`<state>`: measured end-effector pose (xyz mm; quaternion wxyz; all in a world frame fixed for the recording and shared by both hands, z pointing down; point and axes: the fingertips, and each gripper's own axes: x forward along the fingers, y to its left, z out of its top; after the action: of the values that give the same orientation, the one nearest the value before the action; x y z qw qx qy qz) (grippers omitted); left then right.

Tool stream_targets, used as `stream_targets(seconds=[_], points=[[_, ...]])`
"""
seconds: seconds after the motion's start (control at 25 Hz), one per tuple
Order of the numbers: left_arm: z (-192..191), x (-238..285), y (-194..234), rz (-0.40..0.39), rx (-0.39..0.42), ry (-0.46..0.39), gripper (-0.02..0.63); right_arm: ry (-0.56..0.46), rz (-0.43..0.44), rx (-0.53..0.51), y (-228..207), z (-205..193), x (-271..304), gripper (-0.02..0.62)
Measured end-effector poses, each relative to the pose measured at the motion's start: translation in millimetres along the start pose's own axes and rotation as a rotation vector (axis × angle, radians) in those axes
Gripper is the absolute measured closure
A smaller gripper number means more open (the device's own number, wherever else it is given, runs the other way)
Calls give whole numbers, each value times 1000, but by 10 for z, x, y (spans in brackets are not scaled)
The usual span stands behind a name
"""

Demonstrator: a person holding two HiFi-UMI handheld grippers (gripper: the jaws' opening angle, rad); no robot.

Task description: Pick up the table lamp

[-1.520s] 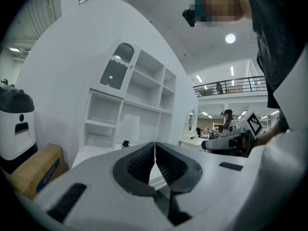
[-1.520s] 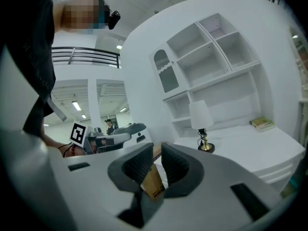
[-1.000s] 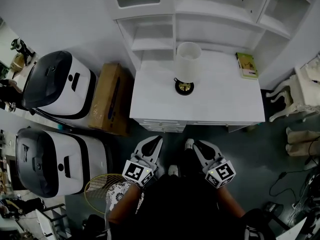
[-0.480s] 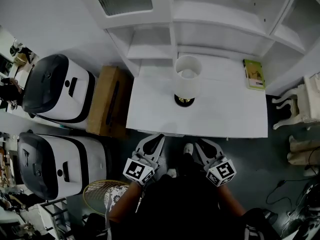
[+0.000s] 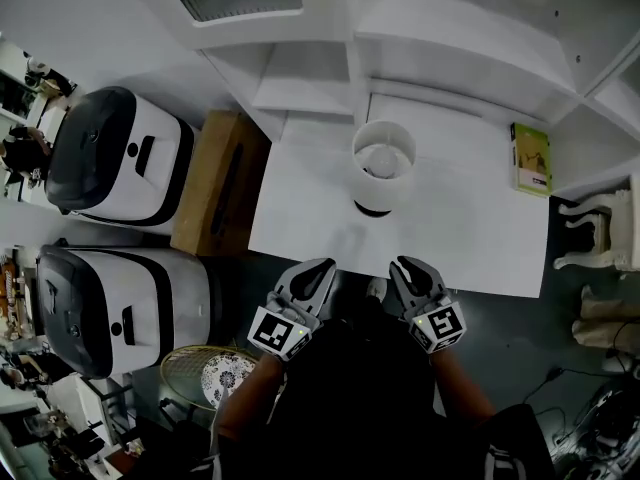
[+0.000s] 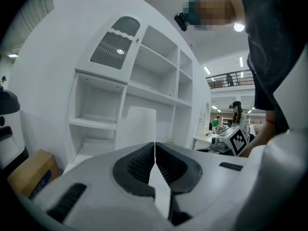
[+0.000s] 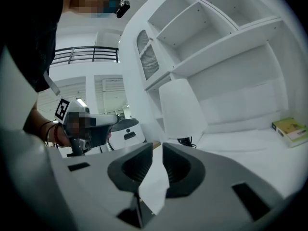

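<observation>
The table lamp (image 5: pixel 383 163) stands upright on the white table (image 5: pixel 300 218), its white shade seen from above and a dark base (image 5: pixel 372 208) under it. In the head view my left gripper (image 5: pixel 318 268) and right gripper (image 5: pixel 405 266) hover side by side at the table's front edge, short of the lamp. Both are shut and hold nothing. The left gripper view shows its jaws (image 6: pixel 154 146) meeting, with the lamp shade (image 6: pixel 137 126) ahead. Beyond the right gripper (image 7: pixel 157 148), the shade (image 7: pixel 182 110) and its base (image 7: pixel 185 141) stand slightly right.
A white shelf unit (image 5: pixel 330 58) rises behind the table. A green book (image 5: pixel 531 158) lies at the table's right end. Left of the table sit a cardboard box (image 5: pixel 215 183) and two black-and-white machines (image 5: pixel 115 158) (image 5: pixel 120 308). A white chair (image 5: pixel 600 238) stands right.
Both grippers have moved forward from the floor area to the table's front edge. The lamp and table now sit closer and lower in the head view. Both jaws stay shut.
</observation>
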<state>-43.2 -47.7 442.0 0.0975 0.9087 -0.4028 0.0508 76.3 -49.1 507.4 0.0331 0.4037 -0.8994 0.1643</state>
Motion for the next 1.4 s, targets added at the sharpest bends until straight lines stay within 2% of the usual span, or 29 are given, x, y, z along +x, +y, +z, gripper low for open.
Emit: stream_targets(seconds=[0.28,0.52,0.76,1.12,1.4], points=[[-229,190,184,5,-15,3,588,76,23,-68,-277,-305,383,526],[-457,353,216,-40,-29,41,586,104,6,-79,-470,-455,623,525],[-692,432,524,50,-3,39,588,126,-16,-98,-659,-698,888,509],[-984,523,712,96,-17,85,587,102,-55,-129,-1004,-902,1241,471],[-1184,604,761,86,-24,83,586,97,-63,-126,-1127,-985,1448,440]])
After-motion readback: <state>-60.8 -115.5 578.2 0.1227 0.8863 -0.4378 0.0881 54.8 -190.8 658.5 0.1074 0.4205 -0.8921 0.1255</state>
